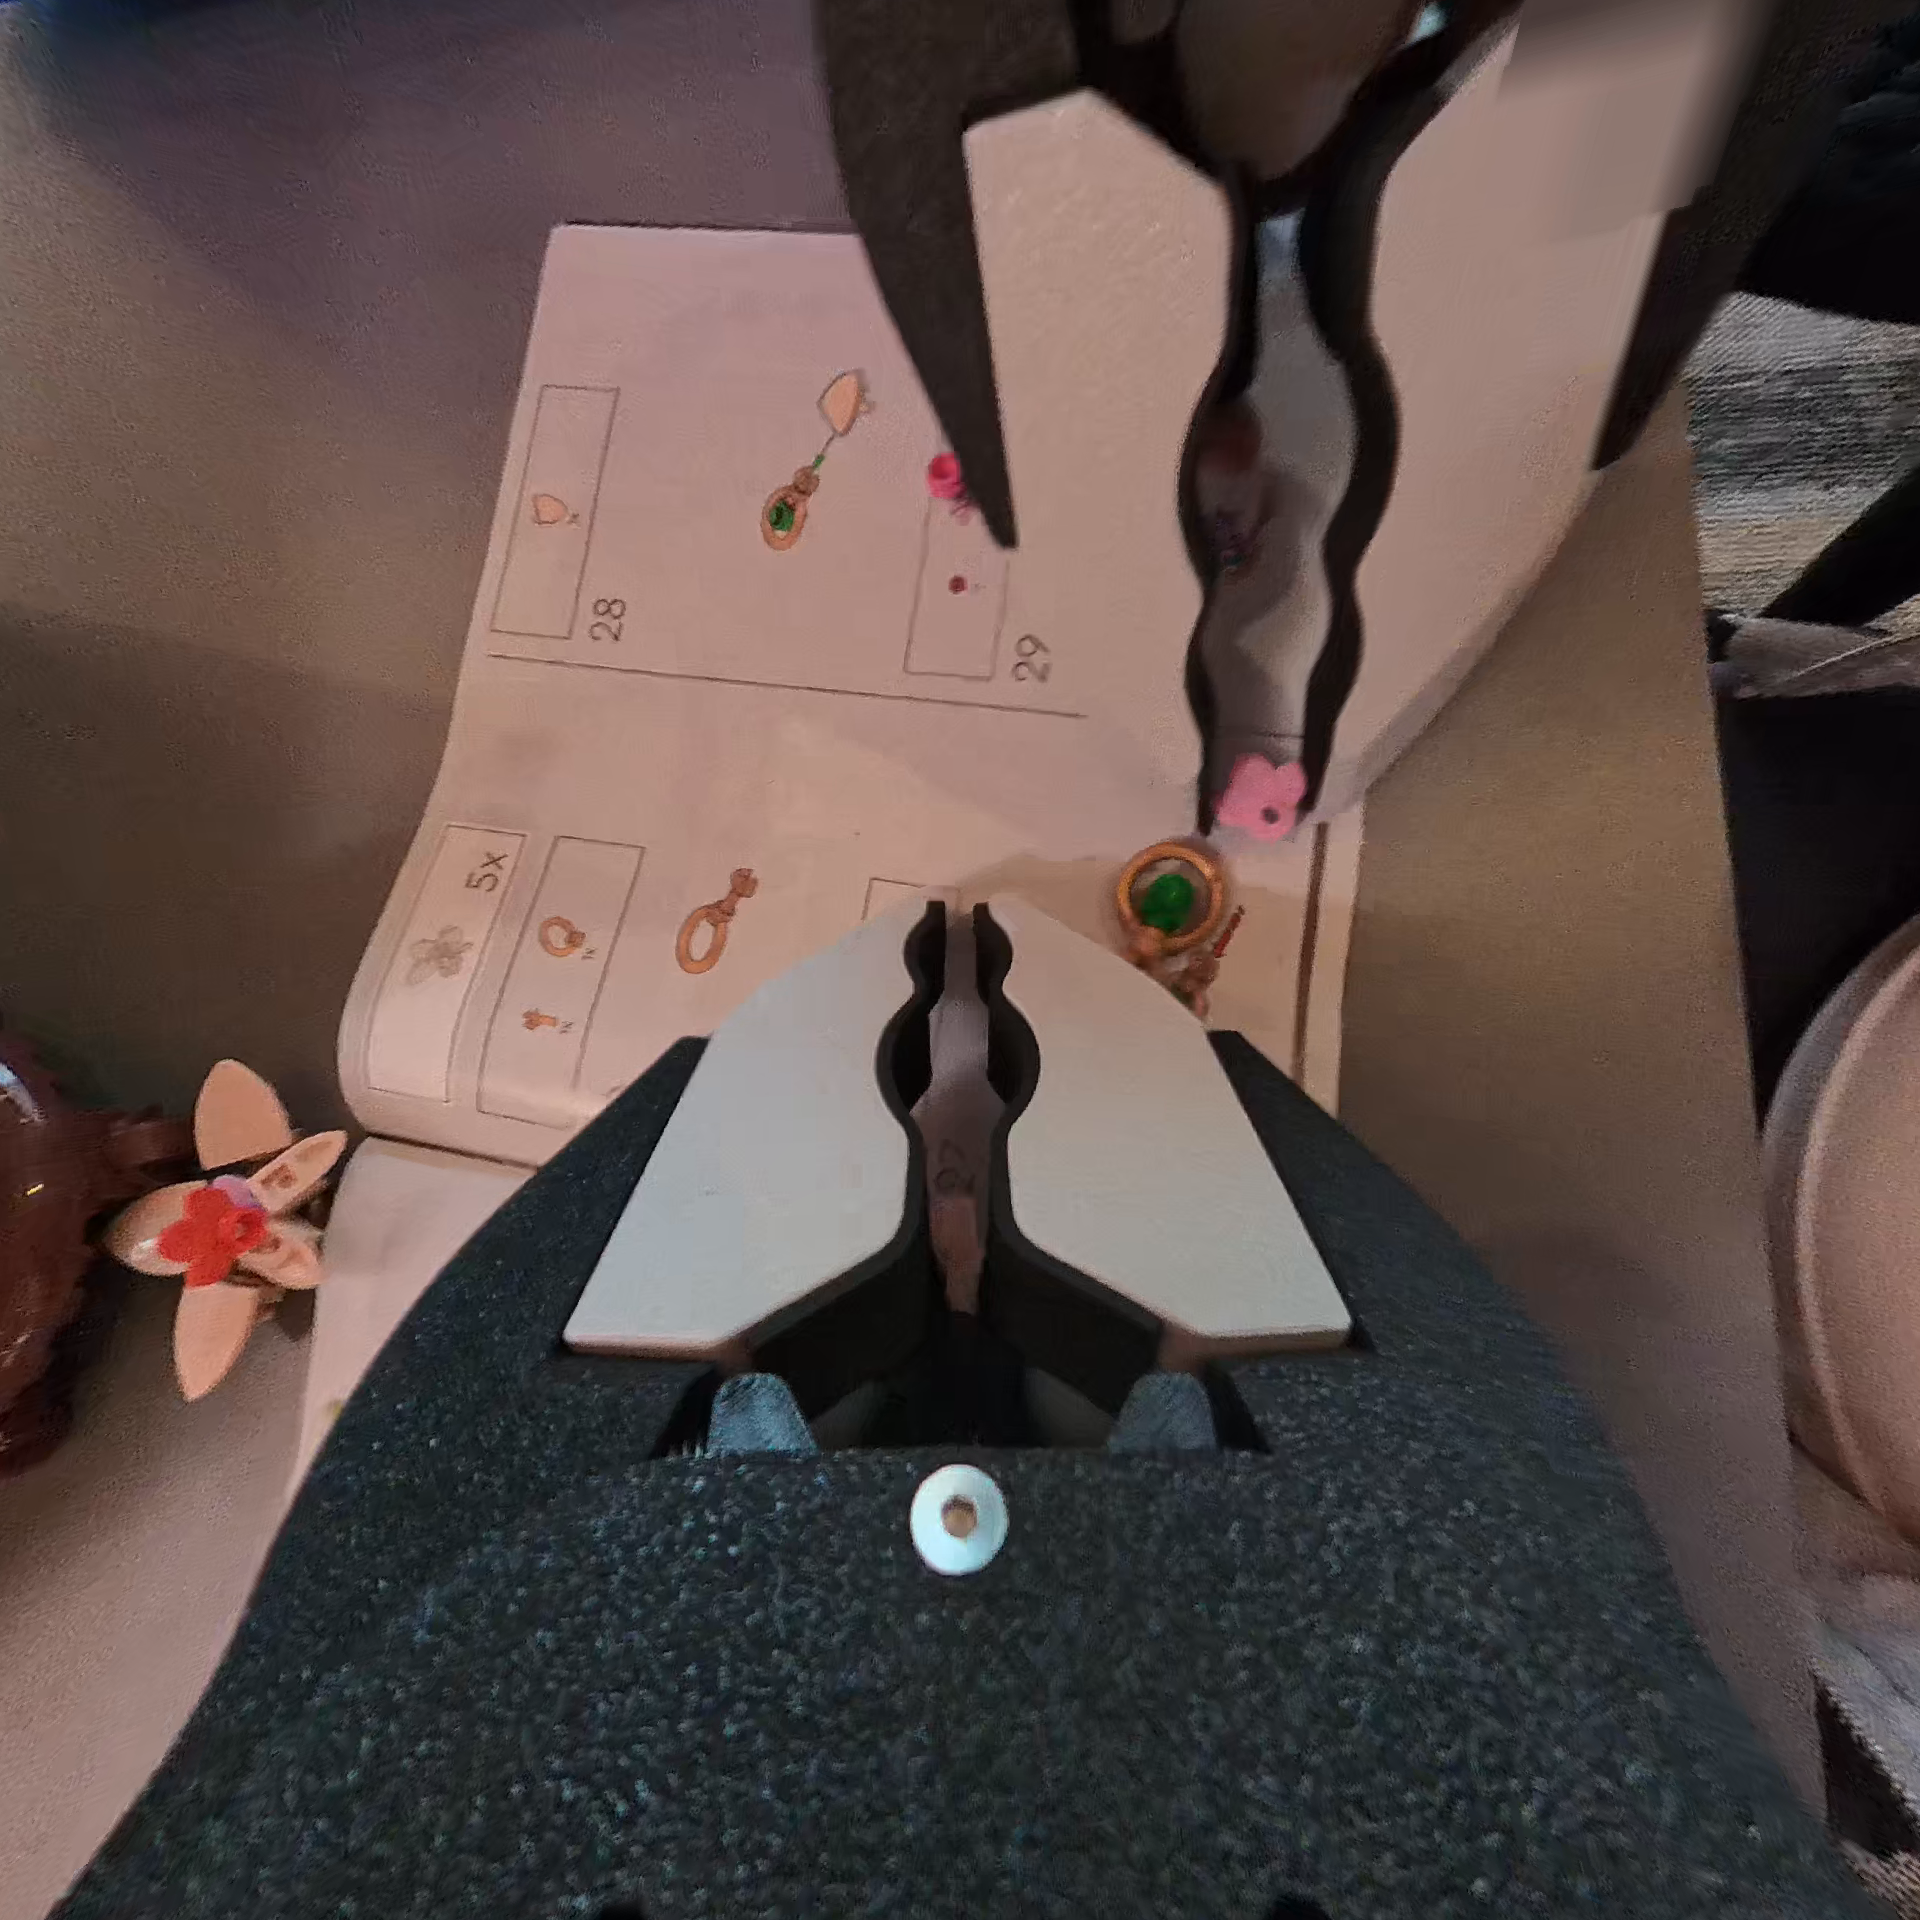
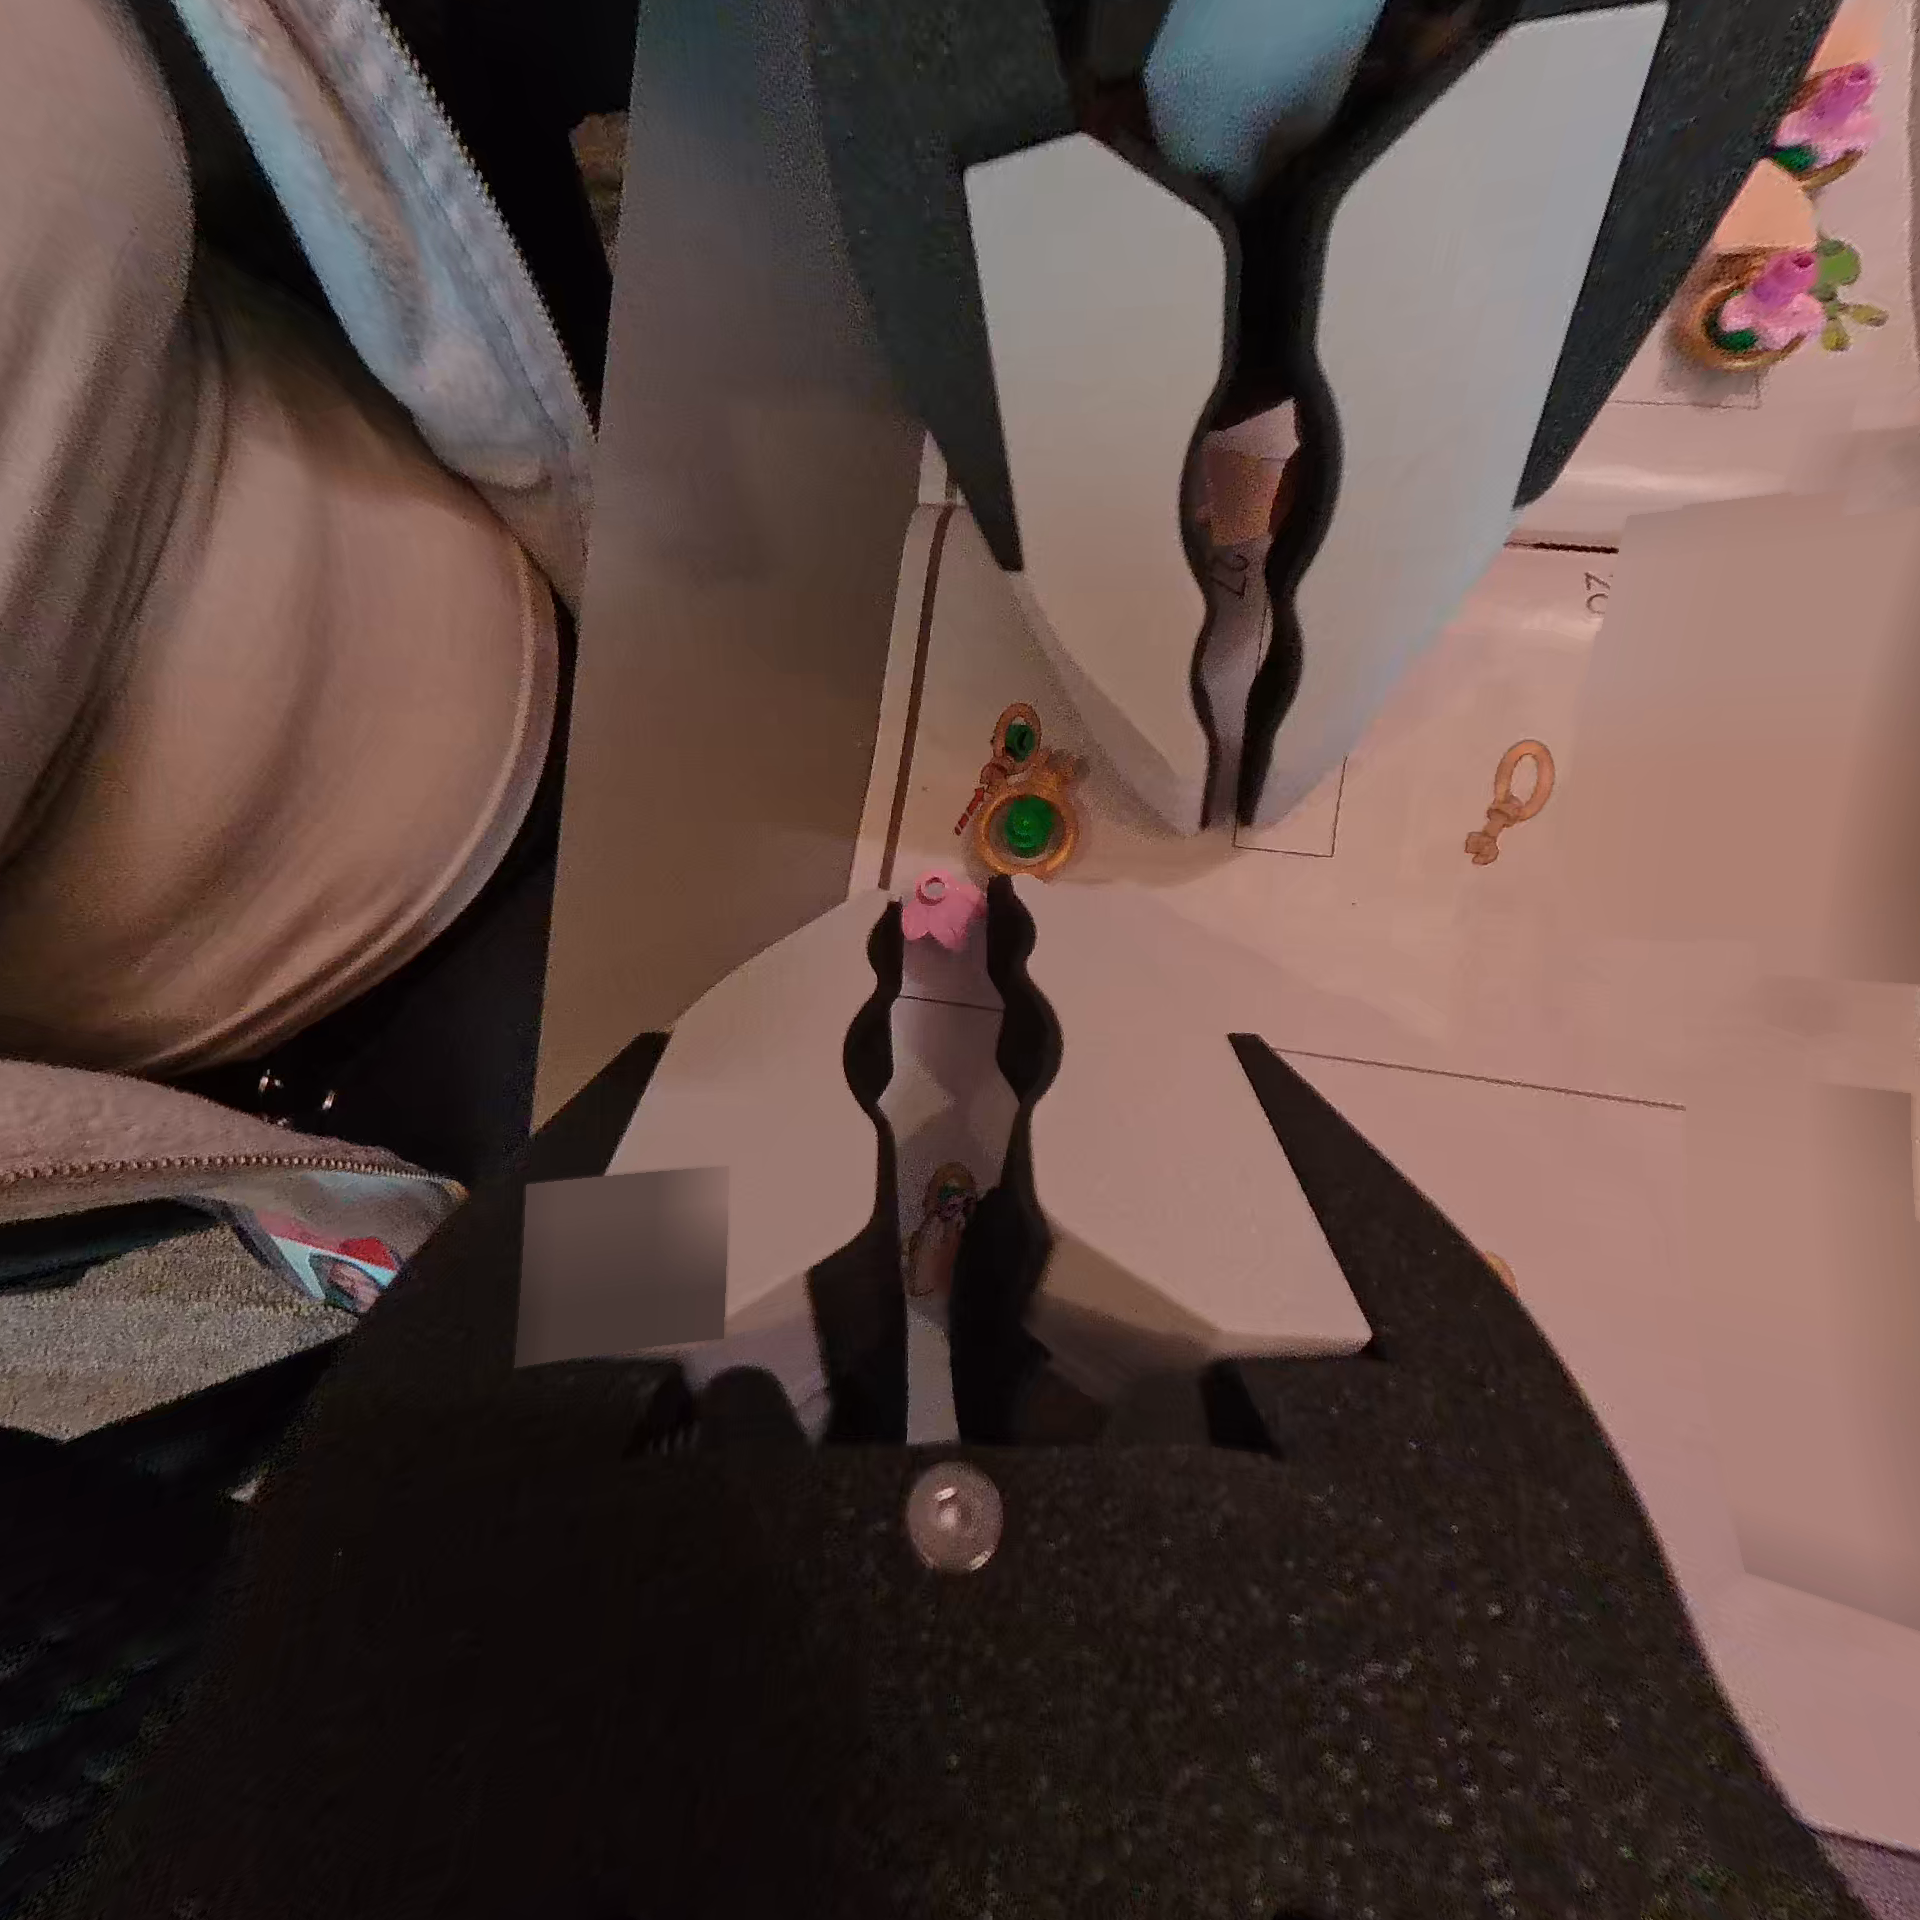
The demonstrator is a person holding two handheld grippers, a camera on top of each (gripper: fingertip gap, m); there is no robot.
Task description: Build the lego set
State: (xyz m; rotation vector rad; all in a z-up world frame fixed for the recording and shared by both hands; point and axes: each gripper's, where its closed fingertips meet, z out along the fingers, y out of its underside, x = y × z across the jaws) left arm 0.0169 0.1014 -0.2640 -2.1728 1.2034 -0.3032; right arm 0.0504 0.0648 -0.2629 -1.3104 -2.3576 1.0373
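a flower model (image 1: 223, 1226) lies at far left beside the instruction booklet (image 1: 727, 748). the left gripper (image 1: 958, 914) is seen nearly closed on nothing. a gold ring with a green stud (image 1: 1169, 899) rests just right; the pink flower piece (image 1: 1259, 795) is pinched by the right gripper (image 2: 940, 904), best kept level.

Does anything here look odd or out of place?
Nothing looks spilled or broken. The booklet lies curled at its left edge, and a gold ring piece with a green stud sits loose on the page, beside the pink flower piece in the right jaws.
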